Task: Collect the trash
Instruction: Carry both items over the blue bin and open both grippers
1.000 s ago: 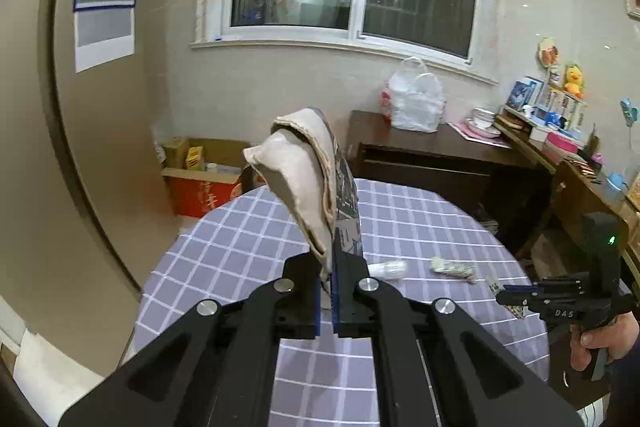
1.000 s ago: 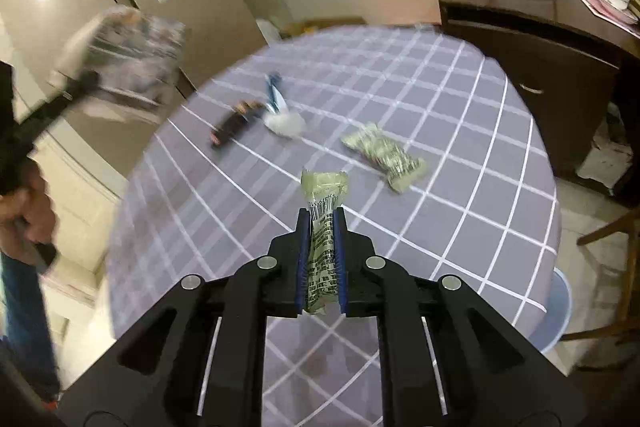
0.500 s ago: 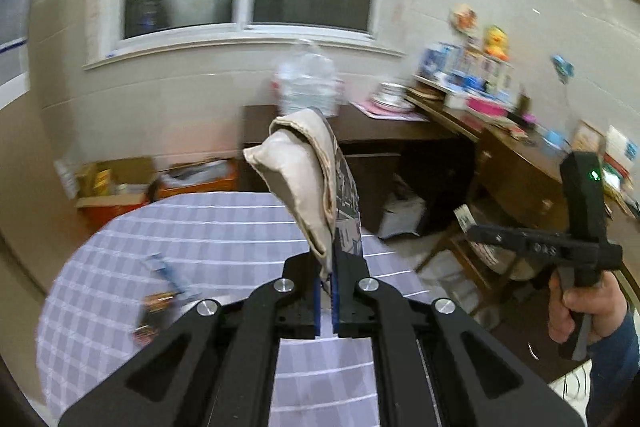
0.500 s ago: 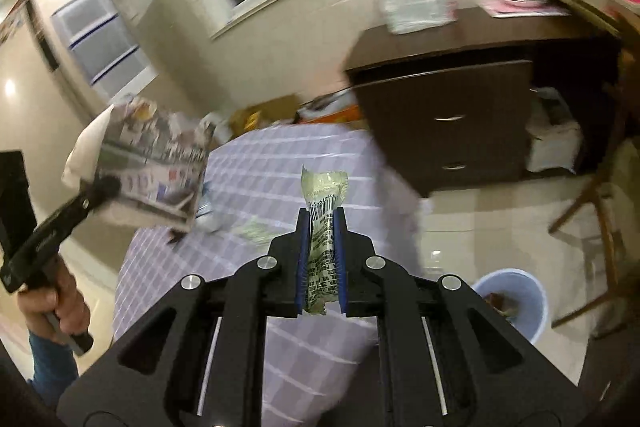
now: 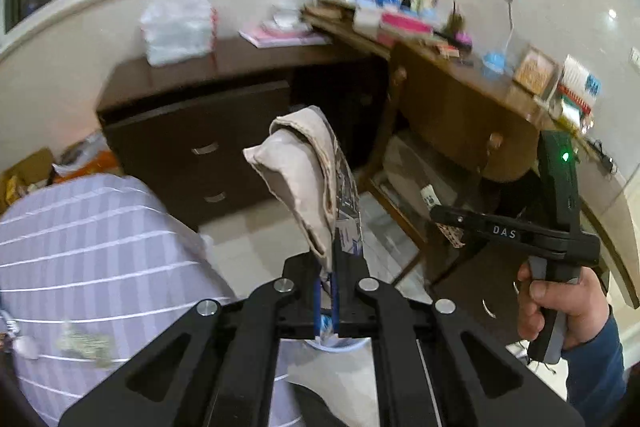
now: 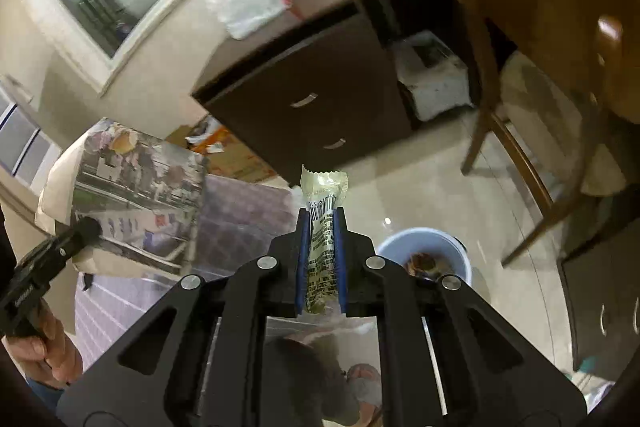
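Note:
My left gripper is shut on a beige paper bag with a printed side, held upright in the air beyond the table's edge; the bag also shows in the right wrist view. My right gripper is shut on a green-and-cream snack wrapper and is held above the floor, near a light blue trash bin with trash inside. The right gripper shows in the left wrist view. One more green wrapper lies on the purple checked tablecloth.
A dark wooden cabinet with a white plastic bag on top stands by the wall. A wooden chair and a cluttered desk are on the right. Cardboard boxes sit on the floor.
Both grippers have swung right, away from the table and toward the cabinet and floor, each still holding its trash. The blue bin has come closer in the right wrist view.

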`<act>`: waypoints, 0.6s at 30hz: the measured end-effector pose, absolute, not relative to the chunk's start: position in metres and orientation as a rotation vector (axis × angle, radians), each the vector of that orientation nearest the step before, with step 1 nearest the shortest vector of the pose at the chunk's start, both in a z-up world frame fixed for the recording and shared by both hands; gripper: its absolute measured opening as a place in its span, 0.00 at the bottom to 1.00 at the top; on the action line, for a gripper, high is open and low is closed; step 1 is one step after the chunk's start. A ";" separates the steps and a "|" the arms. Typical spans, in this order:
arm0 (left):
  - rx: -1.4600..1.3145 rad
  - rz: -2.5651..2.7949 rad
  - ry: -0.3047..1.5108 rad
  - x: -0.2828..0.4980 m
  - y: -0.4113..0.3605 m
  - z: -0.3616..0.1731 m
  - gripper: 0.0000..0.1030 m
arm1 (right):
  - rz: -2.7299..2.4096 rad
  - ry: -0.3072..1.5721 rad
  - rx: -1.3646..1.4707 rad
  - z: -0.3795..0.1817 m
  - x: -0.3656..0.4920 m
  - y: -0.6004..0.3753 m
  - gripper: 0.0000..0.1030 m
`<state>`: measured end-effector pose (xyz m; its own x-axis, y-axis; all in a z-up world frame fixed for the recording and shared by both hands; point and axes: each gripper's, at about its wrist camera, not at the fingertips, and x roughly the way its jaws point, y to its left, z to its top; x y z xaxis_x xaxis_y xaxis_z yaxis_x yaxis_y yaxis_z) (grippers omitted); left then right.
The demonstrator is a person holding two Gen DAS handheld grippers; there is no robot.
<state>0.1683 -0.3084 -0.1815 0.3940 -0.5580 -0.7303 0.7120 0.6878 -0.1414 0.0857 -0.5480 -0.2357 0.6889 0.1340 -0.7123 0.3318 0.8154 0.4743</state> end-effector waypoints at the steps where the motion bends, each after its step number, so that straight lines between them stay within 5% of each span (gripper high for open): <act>1: 0.222 -0.817 0.870 0.170 -0.323 -0.194 0.03 | -0.122 0.825 0.634 -0.242 0.084 -0.554 0.12; 13: 0.328 -0.838 1.067 0.185 -0.401 -0.274 0.06 | -0.137 0.896 0.736 -0.296 0.102 -0.580 0.15; 14: 0.324 -0.846 1.083 0.187 -0.405 -0.280 0.08 | -0.138 0.914 0.749 -0.301 0.105 -0.583 0.32; 15: 0.327 -0.847 1.095 0.190 -0.409 -0.283 0.16 | -0.138 0.942 0.774 -0.311 0.107 -0.586 0.50; 16: 0.336 -0.836 1.100 0.192 -0.412 -0.285 0.49 | -0.151 0.950 0.783 -0.315 0.107 -0.587 0.82; 17: 0.346 -0.806 1.096 0.192 -0.412 -0.286 0.82 | -0.174 0.946 0.781 -0.318 0.106 -0.589 0.84; 18: 0.343 -0.778 1.077 0.192 -0.410 -0.284 0.88 | -0.186 0.941 0.780 -0.319 0.103 -0.590 0.84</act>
